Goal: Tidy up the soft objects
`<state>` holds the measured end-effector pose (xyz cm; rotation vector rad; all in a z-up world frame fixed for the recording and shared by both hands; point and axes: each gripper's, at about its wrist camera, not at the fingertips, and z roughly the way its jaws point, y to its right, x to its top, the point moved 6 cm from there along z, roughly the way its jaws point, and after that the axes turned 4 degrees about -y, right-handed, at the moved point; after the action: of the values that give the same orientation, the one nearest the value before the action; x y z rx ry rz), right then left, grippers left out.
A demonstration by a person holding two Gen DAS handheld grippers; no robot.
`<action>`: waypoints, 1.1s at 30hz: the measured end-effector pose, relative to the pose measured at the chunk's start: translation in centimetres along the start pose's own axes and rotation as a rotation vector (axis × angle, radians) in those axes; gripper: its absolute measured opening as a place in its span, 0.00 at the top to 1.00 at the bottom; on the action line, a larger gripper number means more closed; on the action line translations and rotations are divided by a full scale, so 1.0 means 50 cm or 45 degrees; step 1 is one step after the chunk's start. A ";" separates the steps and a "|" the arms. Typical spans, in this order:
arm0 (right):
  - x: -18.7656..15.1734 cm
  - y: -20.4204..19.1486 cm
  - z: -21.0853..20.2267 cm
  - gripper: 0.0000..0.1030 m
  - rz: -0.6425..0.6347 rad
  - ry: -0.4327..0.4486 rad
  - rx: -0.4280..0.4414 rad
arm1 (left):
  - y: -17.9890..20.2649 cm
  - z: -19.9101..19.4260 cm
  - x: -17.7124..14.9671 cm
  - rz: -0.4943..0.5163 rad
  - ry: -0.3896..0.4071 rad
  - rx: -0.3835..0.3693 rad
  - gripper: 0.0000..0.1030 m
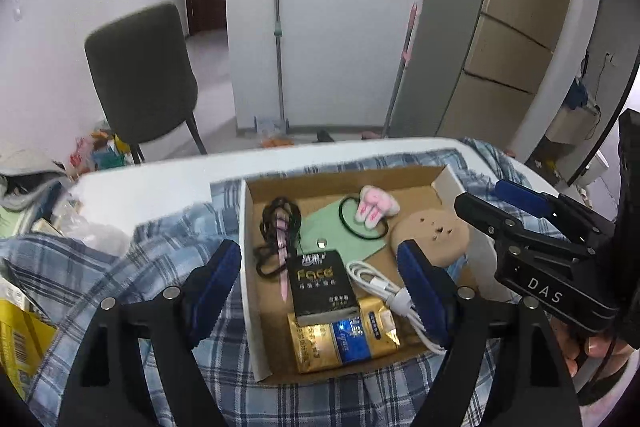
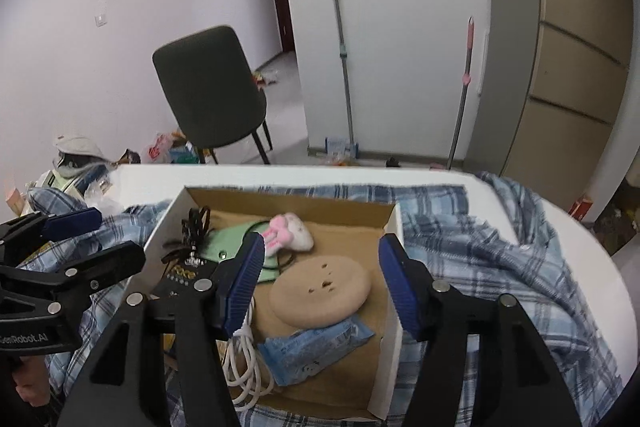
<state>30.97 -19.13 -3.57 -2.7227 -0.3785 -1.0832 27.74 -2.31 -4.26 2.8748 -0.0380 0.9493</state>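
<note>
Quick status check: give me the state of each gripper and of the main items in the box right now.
left gripper: open, empty, above the box
right gripper: open, empty, above the tan disc
cardboard box: open-topped, on the plaid cloth
tan disc: lying flat
white cable: coiled
bunny hair tie: lying loose on the green sheet
blue packet: sealed, lying flat
</note>
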 end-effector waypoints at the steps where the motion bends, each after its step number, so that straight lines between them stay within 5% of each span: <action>1: 0.005 0.000 -0.009 0.43 -0.002 0.023 -0.006 | 0.002 -0.008 0.003 0.006 0.020 0.008 0.21; 6: 0.040 0.004 -0.078 0.43 0.018 0.151 -0.028 | 0.014 -0.066 0.020 0.018 0.160 0.013 0.21; 11: 0.071 0.012 -0.186 0.42 0.053 0.314 -0.029 | 0.029 -0.181 0.040 0.033 0.419 -0.013 0.20; 16: 0.082 0.006 -0.315 0.22 0.049 0.507 -0.052 | 0.046 -0.325 0.033 0.062 0.709 0.009 0.14; 18: 0.079 -0.004 -0.368 0.11 0.030 0.578 -0.053 | 0.054 -0.380 0.020 0.066 0.811 -0.007 0.00; 20: 0.073 -0.013 -0.421 0.03 0.016 0.658 -0.044 | 0.061 -0.432 0.003 0.070 0.901 -0.021 0.00; 33: -0.016 -0.069 -0.609 0.01 -0.039 0.931 -0.031 | 0.075 -0.637 -0.125 0.080 1.156 0.053 0.00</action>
<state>9.68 -24.02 17.96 -2.1241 -0.2784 -1.9672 3.67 -2.42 17.79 2.2067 -0.0275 2.1569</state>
